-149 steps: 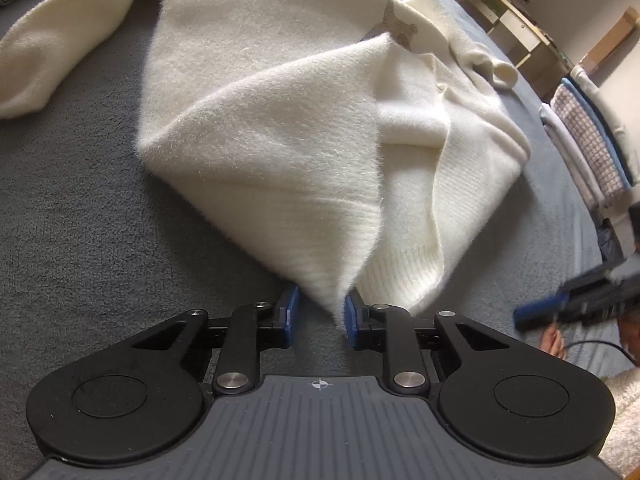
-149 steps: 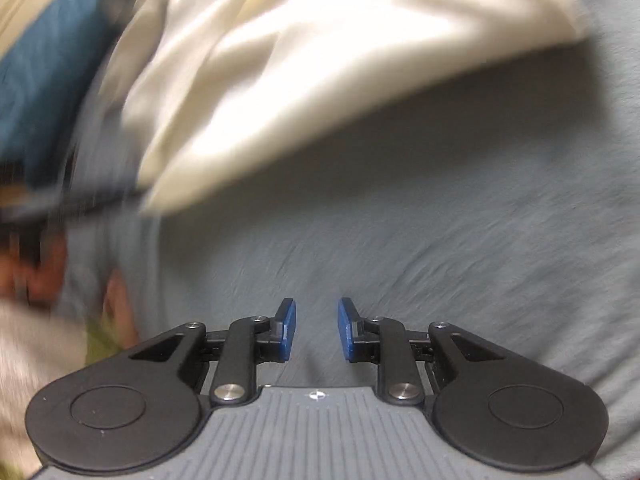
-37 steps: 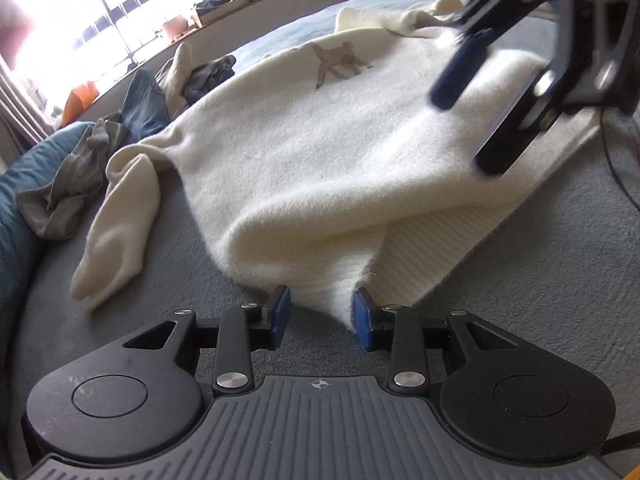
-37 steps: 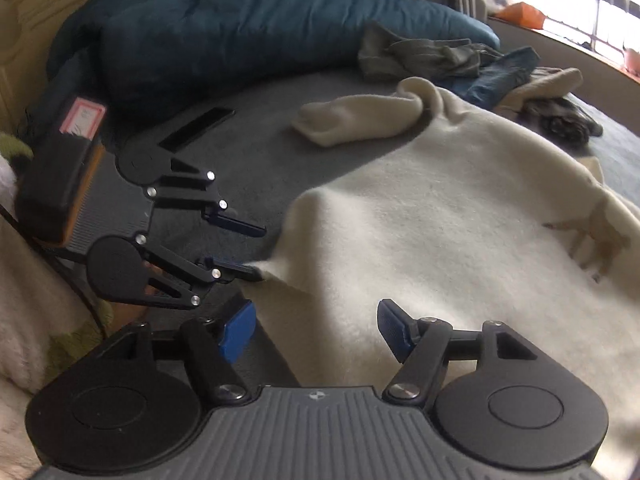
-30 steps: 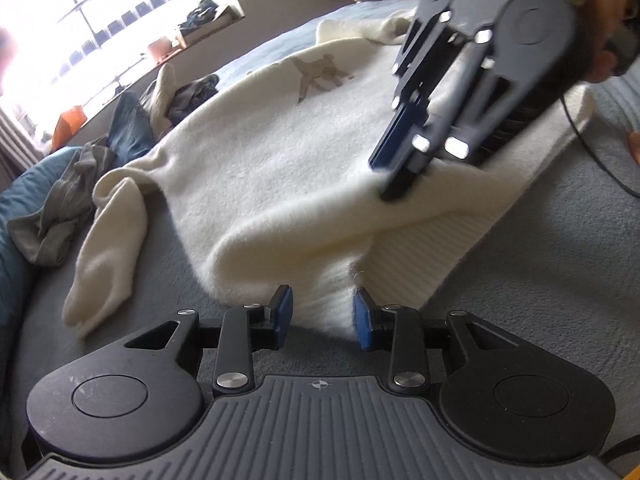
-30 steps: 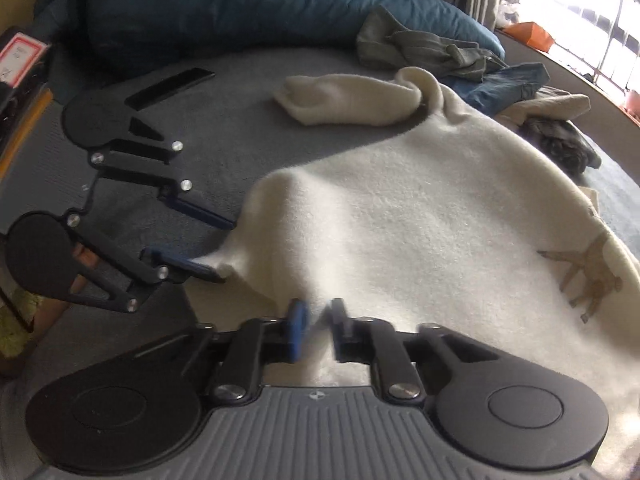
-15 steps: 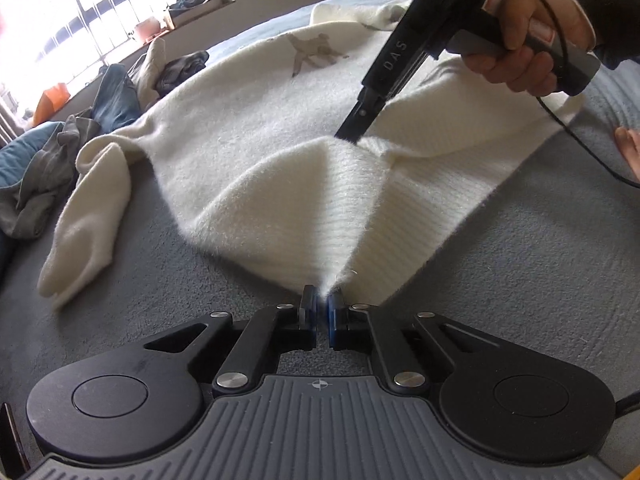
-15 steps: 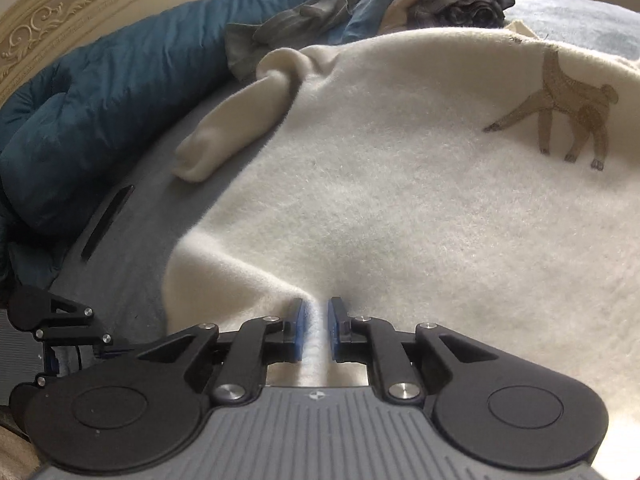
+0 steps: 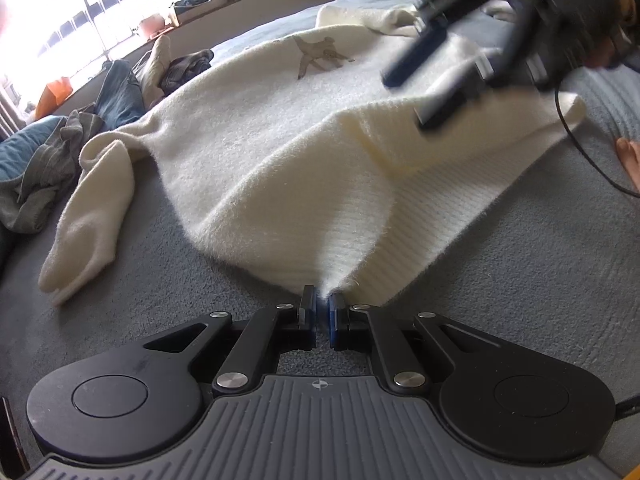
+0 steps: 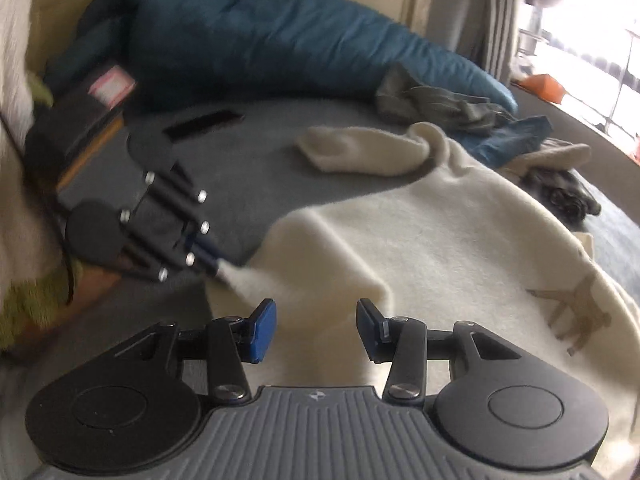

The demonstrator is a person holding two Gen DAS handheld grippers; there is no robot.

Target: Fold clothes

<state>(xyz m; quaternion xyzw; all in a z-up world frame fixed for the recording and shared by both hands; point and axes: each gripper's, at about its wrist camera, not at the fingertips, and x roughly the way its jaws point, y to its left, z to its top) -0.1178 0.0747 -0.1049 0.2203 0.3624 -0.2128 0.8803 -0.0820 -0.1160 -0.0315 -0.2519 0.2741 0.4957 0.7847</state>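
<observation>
While the left tool [image 9: 322,312] is pinching the cream sweater's [image 9: 320,128] near hem corner, the right tool [image 10: 316,326] is hovering spread apart over it on the bed [image 9: 520,280], probably needing another hem grab.

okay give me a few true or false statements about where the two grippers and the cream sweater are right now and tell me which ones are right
1. The left gripper is shut on a corner of the cream sweater. True.
2. The right gripper is clamped on the sweater. False: its jaws stand apart above the fabric, holding nothing.
3. The sweater shows a small brown animal figure. True.
4. The sweater lies on a bare wooden floor. False: it lies on a grey bed surface.
5. One sweater sleeve lies out to the side on the grey surface. True.
6. The teal duvet covers the sweater. False: it is bunched apart from it, near the headboard.
</observation>
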